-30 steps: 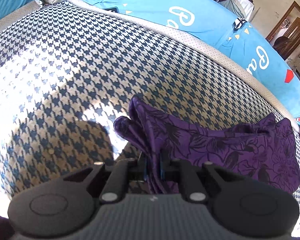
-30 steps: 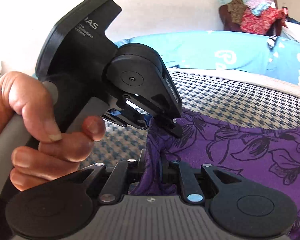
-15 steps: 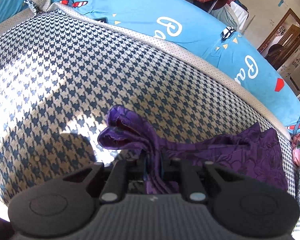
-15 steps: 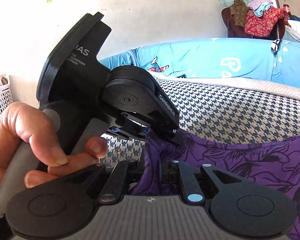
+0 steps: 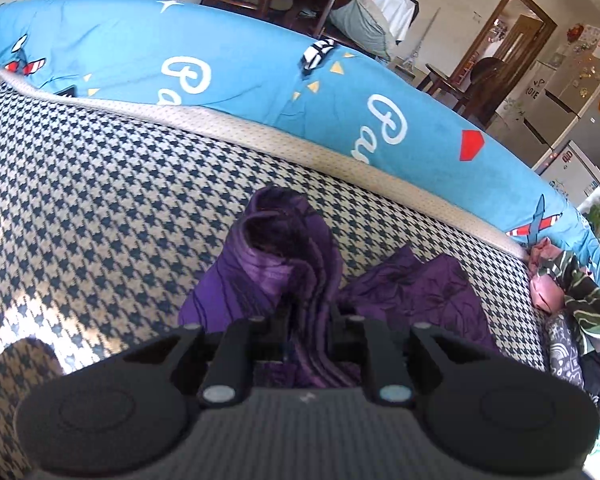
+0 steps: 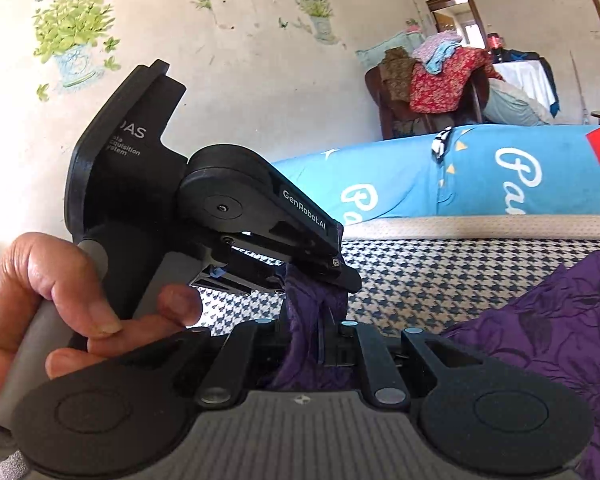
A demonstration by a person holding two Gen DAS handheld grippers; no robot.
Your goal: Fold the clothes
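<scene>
- The left hand-held gripper (image 5: 308, 320) is clamped tight on a bunched fold of the purple floral garment (image 5: 284, 264), the cloth rising in a rolled hump just past its fingers.
- The right hand-held gripper (image 6: 320, 332) is also closed on the same garment (image 6: 548, 320), a gathered strip of purple cloth pinched between its fingers.
- In the right wrist view the left hand-held gripper (image 6: 320, 276) sits just above and beside the right one, both biting the same gathered edge; a hand (image 6: 48, 312) grips its grey handle.
- The rest of the garment trails to the right and lies on the houndstooth bed cover (image 5: 100, 200); how much of it is lifted clear is hard to judge from these views.
- A blue printed bedsheet (image 5: 260, 64) lies along the far side of the houndstooth cover.
- A striped garment (image 5: 584, 300) and pink cloth sit at the cover's right edge.
- More clothes are heaped on a chair (image 6: 440, 80) by the wall.
</scene>
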